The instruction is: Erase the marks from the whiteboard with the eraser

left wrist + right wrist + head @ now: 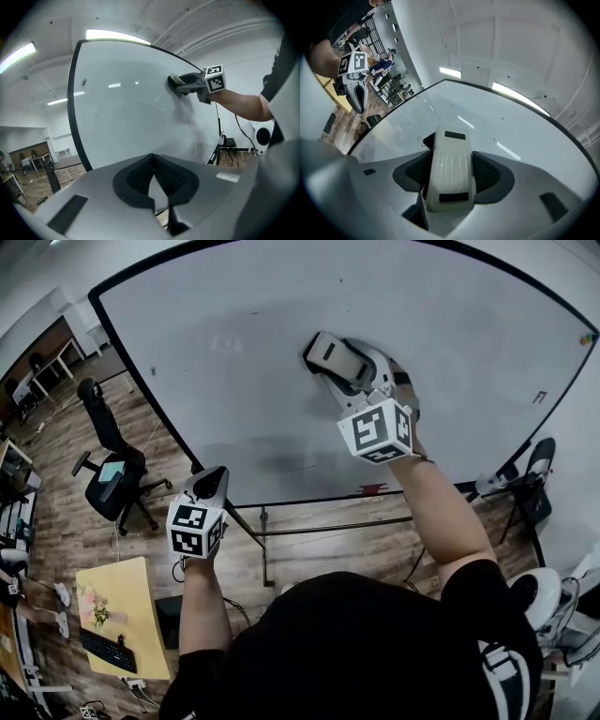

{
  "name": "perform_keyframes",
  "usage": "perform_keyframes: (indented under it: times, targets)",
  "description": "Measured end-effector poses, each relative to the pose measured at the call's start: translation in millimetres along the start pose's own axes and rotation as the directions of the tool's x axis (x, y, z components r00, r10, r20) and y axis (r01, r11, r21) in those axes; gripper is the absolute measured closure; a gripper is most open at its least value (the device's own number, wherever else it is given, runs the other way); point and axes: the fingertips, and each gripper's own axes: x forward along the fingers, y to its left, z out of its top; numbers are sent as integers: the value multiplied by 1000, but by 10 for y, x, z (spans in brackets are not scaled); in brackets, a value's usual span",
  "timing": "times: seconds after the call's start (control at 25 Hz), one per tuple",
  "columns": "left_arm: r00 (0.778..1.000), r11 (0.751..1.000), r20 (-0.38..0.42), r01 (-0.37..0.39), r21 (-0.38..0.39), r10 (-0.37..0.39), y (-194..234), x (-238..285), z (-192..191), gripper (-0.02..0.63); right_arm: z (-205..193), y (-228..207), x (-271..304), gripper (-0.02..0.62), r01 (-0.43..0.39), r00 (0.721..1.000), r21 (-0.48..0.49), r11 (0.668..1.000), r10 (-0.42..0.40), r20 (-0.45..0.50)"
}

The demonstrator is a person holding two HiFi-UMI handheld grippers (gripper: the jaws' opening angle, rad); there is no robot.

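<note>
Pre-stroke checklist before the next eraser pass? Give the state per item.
1. Eraser clamped between the jaws of the right gripper: ok.
2. Eraser against the whiteboard: looks ok; pressure cannot tell.
3. Left gripper empty, jaws together, held low by the board's lower edge, away from the eraser: ok.
4. Board clean: not ok; a grey smudge and a small mark are on it.
5. Board face between eraser and smudge bare: ok.
</note>
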Motion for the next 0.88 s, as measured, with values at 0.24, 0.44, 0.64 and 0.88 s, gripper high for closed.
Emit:
perform_keyframes:
  times: [0.24,0.44,0.64,0.88]
  targets:
    - [1000,1000,-4,11,10,-11,-64,-2,8,595,29,-48,-176,334,7,1000,14,1000,-7,14]
    - [1000,1000,-2,16,18,-16,-162,-22,47,595,-36,-15,-365,334,5,1000,43,999,-5,13]
    - [1000,999,2,19,30,-20,-259,-49,111,595,-178,2,-530,334,3,1000,78,997,-3,-3]
    - [999,999,-7,32,37,-32,-393,-73,122,595,-372,80,-740,334,0,999,126,992,4,-32]
